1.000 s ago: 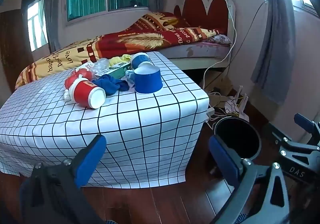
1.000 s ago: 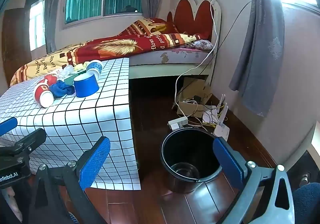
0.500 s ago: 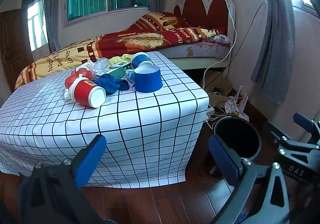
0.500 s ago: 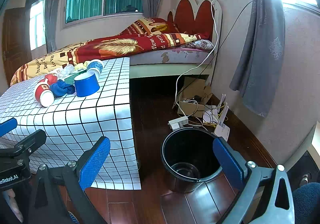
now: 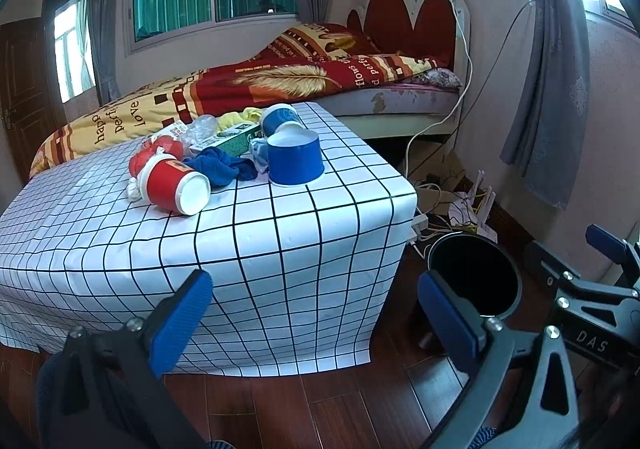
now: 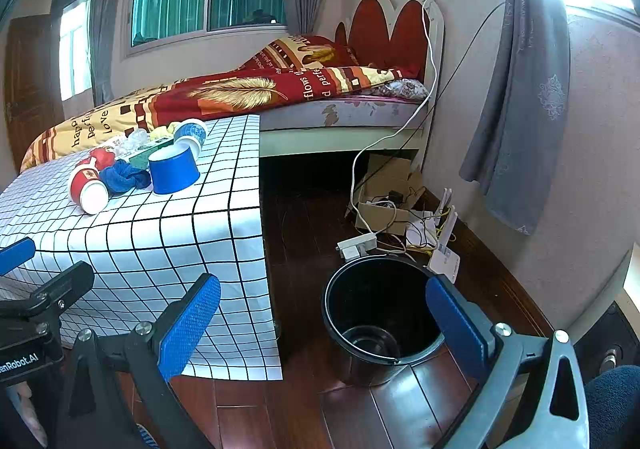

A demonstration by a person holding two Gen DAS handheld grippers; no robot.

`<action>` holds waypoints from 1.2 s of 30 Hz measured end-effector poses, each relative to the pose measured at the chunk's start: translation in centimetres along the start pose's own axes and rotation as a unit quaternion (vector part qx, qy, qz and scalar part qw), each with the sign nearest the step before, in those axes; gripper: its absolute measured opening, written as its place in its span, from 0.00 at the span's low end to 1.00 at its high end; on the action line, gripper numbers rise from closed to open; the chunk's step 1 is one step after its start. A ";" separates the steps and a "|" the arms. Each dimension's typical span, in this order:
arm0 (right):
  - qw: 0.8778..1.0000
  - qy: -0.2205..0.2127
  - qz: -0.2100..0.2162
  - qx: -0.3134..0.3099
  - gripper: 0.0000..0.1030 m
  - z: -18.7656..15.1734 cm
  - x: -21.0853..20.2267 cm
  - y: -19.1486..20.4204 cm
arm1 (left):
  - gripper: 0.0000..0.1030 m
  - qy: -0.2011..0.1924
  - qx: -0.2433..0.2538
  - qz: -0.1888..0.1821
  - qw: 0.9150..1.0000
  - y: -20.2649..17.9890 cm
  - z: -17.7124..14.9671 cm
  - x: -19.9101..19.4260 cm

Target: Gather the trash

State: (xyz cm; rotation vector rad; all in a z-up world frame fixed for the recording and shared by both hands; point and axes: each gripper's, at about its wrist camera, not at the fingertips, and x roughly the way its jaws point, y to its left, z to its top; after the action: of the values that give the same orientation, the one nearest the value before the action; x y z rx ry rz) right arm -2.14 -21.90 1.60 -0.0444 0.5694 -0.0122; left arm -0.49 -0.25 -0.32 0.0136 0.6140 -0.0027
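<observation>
Nearest to me, the left gripper (image 5: 316, 313) hangs low in front of the table with its blue ribbed pads (image 5: 180, 321) wide apart and nothing between them; the right gripper (image 6: 324, 323) is spread the same way, also empty, just above the black bucket (image 6: 340, 313) that stands on the dark wooden floor beside the table corner.

The bucket is round, smooth plastic with a thin wire handle lying on its rim; it looks light, so I think a careless knock from the right gripper could tip it.

The table (image 5: 280, 249) wears a slippery-looking white cloth with a black grid, hanging loose over the edge; a pad that catches the cloth may drag the whole pile.

On top, well apart from both grippers, the trash lies in one cluster: a red paper cup (image 5: 174, 185) on its side, round and free to roll off; a blue paper bowl (image 5: 295, 159) upside down, thin-walled and easy to crush; a soft blue cloth (image 5: 220, 167) between them; behind, a green carton (image 5: 230, 139), crinkled clear plastic (image 5: 198, 129), a second blue cup (image 5: 280, 117) and something yellow.

Nothing is collected yet, I judge.

Farther back are loose cables (image 6: 384, 205) on the floor and the bed (image 6: 240, 93).
</observation>
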 end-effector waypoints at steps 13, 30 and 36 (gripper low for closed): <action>1.000 0.000 0.001 0.000 1.00 0.0 -0.1 -0.2 | 1.00 0.002 0.000 -0.001 1.000 -0.1 -0.2 0.2; 1.000 0.001 0.002 0.000 1.00 -0.1 0.0 -0.1 | 1.00 0.004 -0.001 -0.003 1.000 -0.2 -0.3 0.2; 1.000 0.003 0.002 -0.001 1.00 -0.2 0.1 0.0 | 1.00 0.005 -0.001 -0.003 1.000 -0.2 -0.3 0.3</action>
State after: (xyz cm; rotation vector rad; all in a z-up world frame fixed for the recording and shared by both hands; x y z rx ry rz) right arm -2.17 -21.96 1.43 -0.0448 0.5751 -0.0076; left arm -0.41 -0.48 -0.76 0.0096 0.6236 -0.0075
